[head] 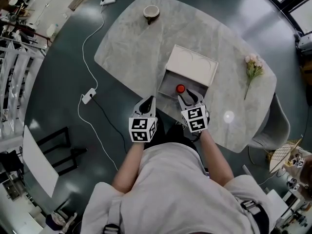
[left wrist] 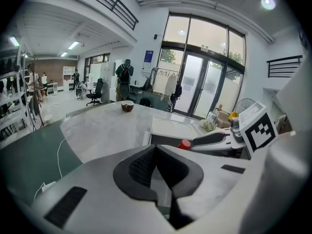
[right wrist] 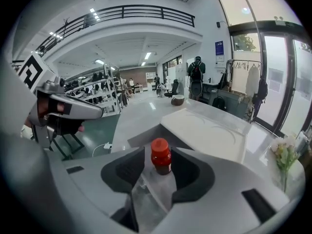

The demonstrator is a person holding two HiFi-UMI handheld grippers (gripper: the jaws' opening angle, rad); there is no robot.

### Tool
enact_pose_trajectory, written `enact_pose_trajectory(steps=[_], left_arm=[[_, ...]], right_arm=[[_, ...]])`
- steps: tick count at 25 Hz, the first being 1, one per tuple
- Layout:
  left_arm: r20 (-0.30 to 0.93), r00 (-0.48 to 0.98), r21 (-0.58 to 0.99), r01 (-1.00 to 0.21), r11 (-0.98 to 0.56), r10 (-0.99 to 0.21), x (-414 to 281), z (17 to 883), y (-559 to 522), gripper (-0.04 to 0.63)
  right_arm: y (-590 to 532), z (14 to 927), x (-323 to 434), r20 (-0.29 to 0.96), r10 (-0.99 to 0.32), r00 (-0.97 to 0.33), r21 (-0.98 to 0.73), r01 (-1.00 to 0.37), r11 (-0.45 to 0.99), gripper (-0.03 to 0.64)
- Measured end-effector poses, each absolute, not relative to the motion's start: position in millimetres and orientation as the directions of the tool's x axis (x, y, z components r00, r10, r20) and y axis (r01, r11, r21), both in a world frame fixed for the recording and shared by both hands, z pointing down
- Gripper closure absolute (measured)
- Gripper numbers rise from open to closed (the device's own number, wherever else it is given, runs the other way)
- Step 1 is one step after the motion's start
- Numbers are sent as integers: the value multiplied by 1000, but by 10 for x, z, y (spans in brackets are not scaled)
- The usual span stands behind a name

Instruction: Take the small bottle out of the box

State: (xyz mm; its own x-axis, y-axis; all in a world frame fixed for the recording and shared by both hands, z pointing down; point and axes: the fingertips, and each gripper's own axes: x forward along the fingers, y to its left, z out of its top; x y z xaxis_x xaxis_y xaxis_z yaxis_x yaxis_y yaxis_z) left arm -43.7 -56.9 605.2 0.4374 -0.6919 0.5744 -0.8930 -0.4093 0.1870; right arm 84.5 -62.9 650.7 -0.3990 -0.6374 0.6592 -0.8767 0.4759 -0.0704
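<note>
Marble-look table (head: 126, 43) seen from above, person standing at its near edge w/ a gripper in each hand. Box (head: 192, 65) sits open mid-table: white lid tipped back on the far side, dark tray toward the person. Small bottle (right wrist: 161, 156), red cap, stands upright in the tray, close to its near wall. R gripper (head: 190, 99) is angled down over that near wall, jaws apart w/ the bottle btwn them. The right gripper view shows a sliver of gap on each side of the cap, so the pads aren't pressing: released, not grasping. L gripper (head: 148, 101) is just beside it on the left, at the table's near edge, outside the box, also pointing down & fwd. Its jaws are clenched, tips meeting, nothing btwn them. The 2 grippers are close but apart. Far end of table: a small brown cup (head: 151, 13). Right side of table: a sprig of pale pink flowers (head: 253, 68), well apart from the box. Floor is dark green-grey; a white cable (head: 83, 50) runs along it left of the table to a white plug block (head: 88, 96). A pale chair (head: 275, 128) is tucked at the table's right edge. Bkgd in the gripper views: big glazed doors, shelving, people too far off for any detail
</note>
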Motion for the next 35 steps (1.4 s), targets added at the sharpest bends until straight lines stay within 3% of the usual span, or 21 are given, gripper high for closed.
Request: enact_pose_trajectory(steps=[10,35], left_arm=[[581,430,207,-899,-386,-691,-510,6143,-656,572],[592,442,259,-896,-360,-674,-649,6292,-787,572]], right_arm=[[-714,6716,796,727,-574,-376,-50,-863,502,403],[-929,7078,719,846,-452,-283,-36,-876,481,390]])
